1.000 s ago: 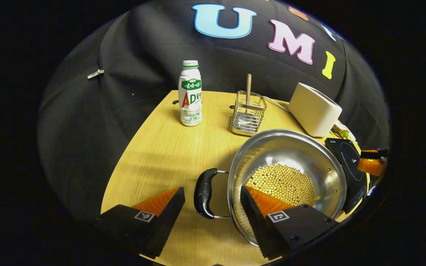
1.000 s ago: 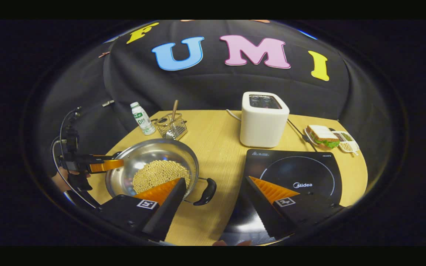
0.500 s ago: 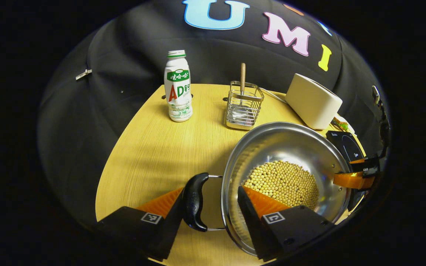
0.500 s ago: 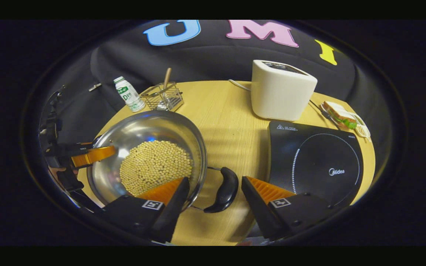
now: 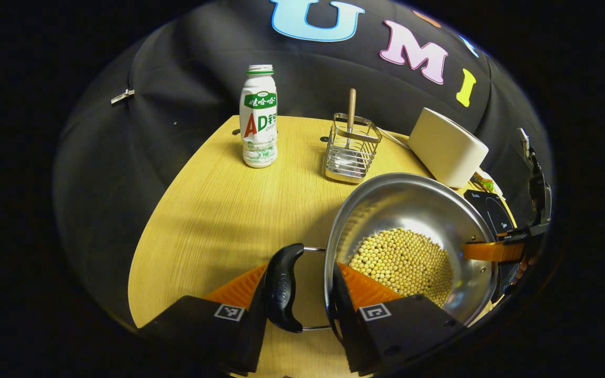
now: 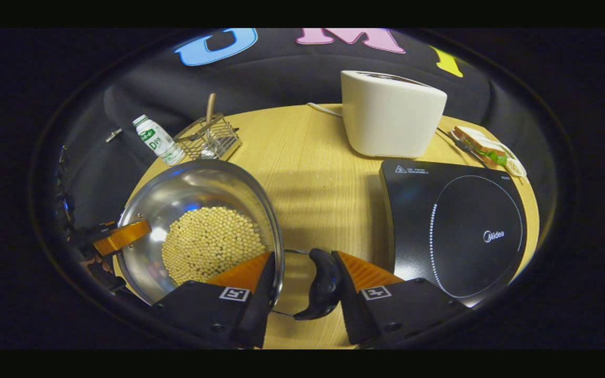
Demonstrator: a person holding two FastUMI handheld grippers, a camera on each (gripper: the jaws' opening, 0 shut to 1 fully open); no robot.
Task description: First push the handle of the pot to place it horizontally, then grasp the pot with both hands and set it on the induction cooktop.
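On worktop (image 6: 313, 157), left of induction cooktop (image 6: 455, 226), I see steel pot (image 6: 197, 194) with beans, not on cooktop. My left tool (image 5: 298, 294) straddles pot's left handle (image 5: 282, 287) and rim; fingers not fully closed, outer finger touching handle. My right tool (image 6: 302, 278) brackets right handle (image 6: 323, 283) likewise; clamping cannot tell.
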